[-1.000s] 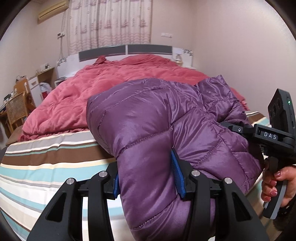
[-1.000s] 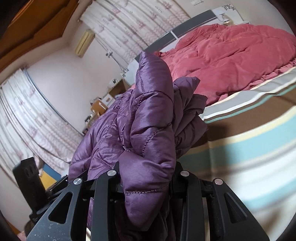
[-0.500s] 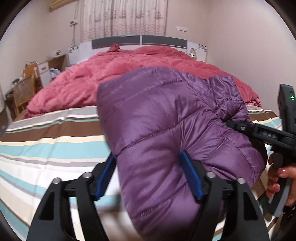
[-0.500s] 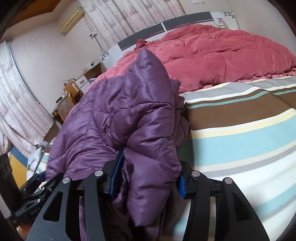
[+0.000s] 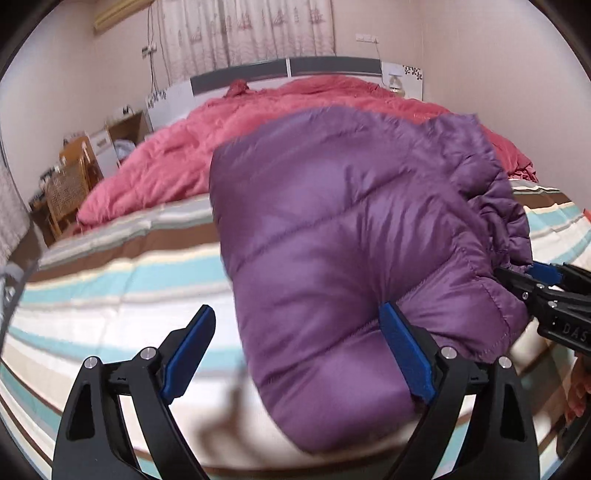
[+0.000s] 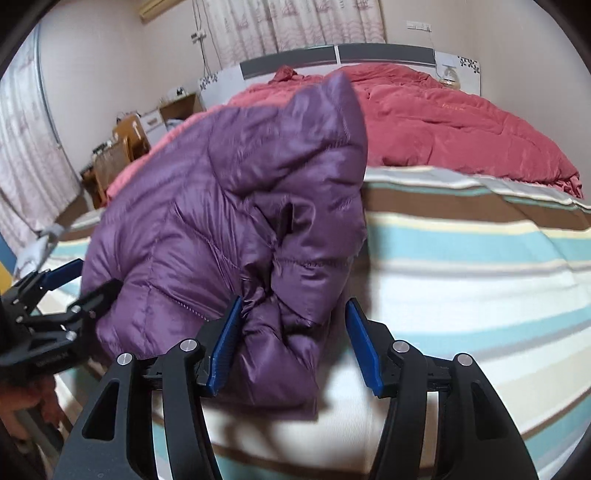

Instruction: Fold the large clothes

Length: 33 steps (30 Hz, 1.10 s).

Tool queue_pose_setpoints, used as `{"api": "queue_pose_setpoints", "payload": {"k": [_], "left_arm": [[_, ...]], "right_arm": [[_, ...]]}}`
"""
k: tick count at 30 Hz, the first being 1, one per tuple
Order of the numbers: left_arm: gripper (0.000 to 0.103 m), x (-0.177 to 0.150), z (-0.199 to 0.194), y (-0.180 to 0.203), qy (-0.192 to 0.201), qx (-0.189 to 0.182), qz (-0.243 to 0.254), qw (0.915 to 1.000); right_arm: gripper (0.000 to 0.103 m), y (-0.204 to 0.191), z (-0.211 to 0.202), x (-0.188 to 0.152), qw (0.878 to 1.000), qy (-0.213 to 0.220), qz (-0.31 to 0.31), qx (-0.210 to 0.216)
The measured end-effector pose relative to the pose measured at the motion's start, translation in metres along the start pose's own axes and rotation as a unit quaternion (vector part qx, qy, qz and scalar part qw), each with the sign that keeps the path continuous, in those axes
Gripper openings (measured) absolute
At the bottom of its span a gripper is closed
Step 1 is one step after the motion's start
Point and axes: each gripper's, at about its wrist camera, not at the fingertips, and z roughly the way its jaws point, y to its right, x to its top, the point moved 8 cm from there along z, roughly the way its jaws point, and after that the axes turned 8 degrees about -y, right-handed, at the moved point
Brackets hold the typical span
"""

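Left wrist view: the purple puffer jacket point(image 5: 354, 236) lies in a bulky folded heap on the striped sheet of the bed point(image 5: 110, 302), near its foot, with its quilted panels bulging upward. The left tool point(image 5: 299, 354) stands wide open; its jaws have just been opening, and the near end of the jacket sits between them. The right-hand blue pad point(image 5: 404, 354) touches the fabric, while the left-hand pad stands clear of it over bare sheet, so nothing is gripped. At the right edge of this view the right tool point(image 5: 546, 295) reaches in at the jacket's far hem, and part of a hand point(image 5: 576, 395) shows below it.

From the right wrist view, the jacket point(image 6: 236, 221) rises in a crumpled peak, its layers bunched toward the camera. The right tool point(image 6: 291, 343) is about half open, and its jaws have just been opening as well. A fold of jacket hangs between them, touching the left-hand pad; the other pad stands apart from the cloth, so the fold is not pinched. The left tool point(image 6: 62, 291) shows at the left edge, open beside the jacket's other end.

Beyond the jacket a pink-red quilt point(image 5: 236, 147) is piled over the head half of the bed, up to the grey and white headboard point(image 5: 288, 70). A patterned curtain point(image 5: 251, 29) hangs behind it, and a wooden chair point(image 5: 70, 184) stands by the wall on the left
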Motion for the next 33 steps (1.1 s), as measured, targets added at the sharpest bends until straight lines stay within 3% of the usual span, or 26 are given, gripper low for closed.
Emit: {"api": "queue_pose_setpoints", "payload": {"k": [3, 5, 7, 9, 11, 14, 19, 21, 28, 33], "left_arm": [[0.091, -0.009, 0.007, -0.003, -0.003, -0.006, -0.005, 1.0000], [0.091, -0.004, 0.011, -0.004, -0.014, -0.010, -0.018, 0.9997], [0.091, -0.001, 0.007, -0.003, -0.012, 0.002, -0.011, 0.9999], [0.091, -0.003, -0.002, -0.001, -0.007, 0.004, -0.010, 0.9999], [0.101, -0.009, -0.016, -0.002, -0.004, 0.002, -0.023, 0.9997], [0.101, -0.018, -0.034, -0.006, 0.009, 0.016, -0.038, 0.9991], [0.101, -0.040, -0.059, -0.005, 0.022, 0.048, -0.051, 0.9973], [0.101, -0.050, -0.069, -0.006, 0.021, 0.062, -0.065, 0.9957], [0.101, -0.074, -0.107, -0.012, 0.036, 0.048, -0.117, 0.9913], [0.101, -0.082, -0.129, -0.014, 0.051, 0.062, -0.124, 0.9890]], "right_arm": [[0.056, 0.005, 0.012, -0.010, 0.999, -0.017, 0.029, 0.013], [0.063, 0.008, 0.017, -0.007, 0.999, -0.025, 0.047, 0.013], [0.064, 0.010, 0.017, -0.006, 0.998, -0.027, 0.050, 0.008], [0.064, 0.009, 0.005, -0.007, 0.999, -0.014, 0.046, 0.007], [0.066, 0.005, -0.012, -0.013, 0.999, 0.005, 0.045, 0.008], [0.080, 0.003, -0.032, -0.020, 0.998, 0.023, 0.054, 0.006], [0.080, -0.017, -0.059, -0.039, 0.998, 0.033, 0.044, 0.008], [0.088, -0.023, -0.066, -0.045, 0.999, 0.037, 0.037, 0.005], [0.094, -0.047, -0.105, -0.058, 0.997, 0.071, 0.003, -0.010], [0.098, -0.059, -0.126, -0.067, 0.996, 0.085, -0.013, -0.023]]}}
